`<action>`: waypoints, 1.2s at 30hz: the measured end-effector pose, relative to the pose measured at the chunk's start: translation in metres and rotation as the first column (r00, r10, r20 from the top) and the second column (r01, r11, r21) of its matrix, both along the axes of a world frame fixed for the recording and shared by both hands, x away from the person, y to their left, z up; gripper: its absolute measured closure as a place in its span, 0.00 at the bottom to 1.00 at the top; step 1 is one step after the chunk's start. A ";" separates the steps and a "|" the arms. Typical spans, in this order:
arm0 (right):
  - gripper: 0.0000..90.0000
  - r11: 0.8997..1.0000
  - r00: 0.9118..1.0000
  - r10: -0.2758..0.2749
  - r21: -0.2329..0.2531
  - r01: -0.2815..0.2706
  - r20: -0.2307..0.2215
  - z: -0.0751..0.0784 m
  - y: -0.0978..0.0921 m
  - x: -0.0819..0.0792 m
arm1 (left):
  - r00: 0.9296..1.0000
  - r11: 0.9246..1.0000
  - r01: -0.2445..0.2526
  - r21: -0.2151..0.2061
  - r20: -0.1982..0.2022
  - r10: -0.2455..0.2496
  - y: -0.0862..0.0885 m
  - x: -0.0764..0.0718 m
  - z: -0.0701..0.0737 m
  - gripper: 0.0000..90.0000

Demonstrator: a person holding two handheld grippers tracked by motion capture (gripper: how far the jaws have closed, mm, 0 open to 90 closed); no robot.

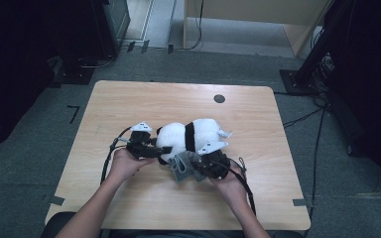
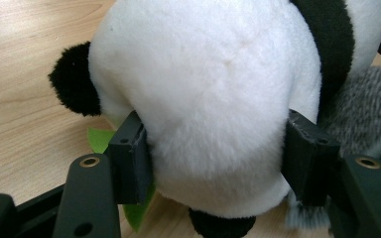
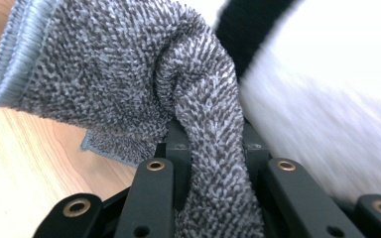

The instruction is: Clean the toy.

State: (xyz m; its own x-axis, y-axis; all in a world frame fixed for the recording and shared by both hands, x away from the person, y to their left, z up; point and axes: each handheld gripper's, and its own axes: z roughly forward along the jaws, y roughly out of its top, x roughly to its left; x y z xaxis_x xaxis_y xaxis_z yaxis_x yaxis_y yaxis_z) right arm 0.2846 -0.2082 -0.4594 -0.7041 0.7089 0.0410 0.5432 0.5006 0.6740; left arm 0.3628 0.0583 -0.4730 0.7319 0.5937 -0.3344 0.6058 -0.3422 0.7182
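While the toy panda (image 1: 191,136) lies on its side in the middle of the table (image 1: 129,99), the left gripper (image 1: 155,150) squeezes its soft white head between both jaws. The right gripper (image 1: 202,163) is pinched tight on a fold of the fuzzy grey cloth (image 1: 181,166). That cloth sits right against the panda's near side, touching it.

One plush panda (image 1: 188,136) lies on the one wooden bench (image 1: 129,104). One grey knitted cloth (image 1: 181,166) sits against it. Two hand-held grippers are at work: the left hand-held gripper (image 1: 155,151) and the right hand-held gripper (image 1: 198,163). One green leaf-shaped piece (image 2: 99,140) pokes out beneath the panda.
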 end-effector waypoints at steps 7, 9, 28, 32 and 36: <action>0.83 0.999 0.999 -0.044 0.008 0.044 -0.010 0.005 -0.026 -0.003 | 1.000 1.000 0.000 -0.002 -0.003 0.000 0.000 0.000 -0.001 0.42; 0.82 0.998 0.998 -0.061 0.009 0.061 -0.011 0.006 -0.035 -0.003 | 1.000 1.000 0.002 -0.003 -0.004 -0.002 0.000 0.001 -0.001 0.42; 0.83 0.979 0.977 -0.200 0.032 0.203 -0.078 0.000 -0.097 0.015 | 1.000 1.000 0.003 -0.008 -0.004 -0.003 -0.001 0.001 -0.002 0.43; 0.83 0.968 0.965 -0.239 0.054 0.246 -0.112 -0.009 -0.110 0.027 | 1.000 1.000 0.002 -0.010 -0.005 -0.002 -0.001 0.001 -0.002 0.43; 0.83 0.958 0.954 -0.276 0.050 0.283 -0.117 -0.014 -0.119 0.037 | 1.000 1.000 0.003 -0.010 -0.004 -0.003 -0.001 0.001 -0.003 0.43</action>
State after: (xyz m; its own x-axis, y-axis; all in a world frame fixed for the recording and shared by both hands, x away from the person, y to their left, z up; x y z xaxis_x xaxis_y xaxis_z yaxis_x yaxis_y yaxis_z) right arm 0.3214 -0.3268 -0.4729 -0.4668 0.8701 0.1584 0.7263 0.2749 0.6300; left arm 0.3635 0.0572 -0.4756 0.7322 0.5885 -0.3428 0.6075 -0.3369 0.7193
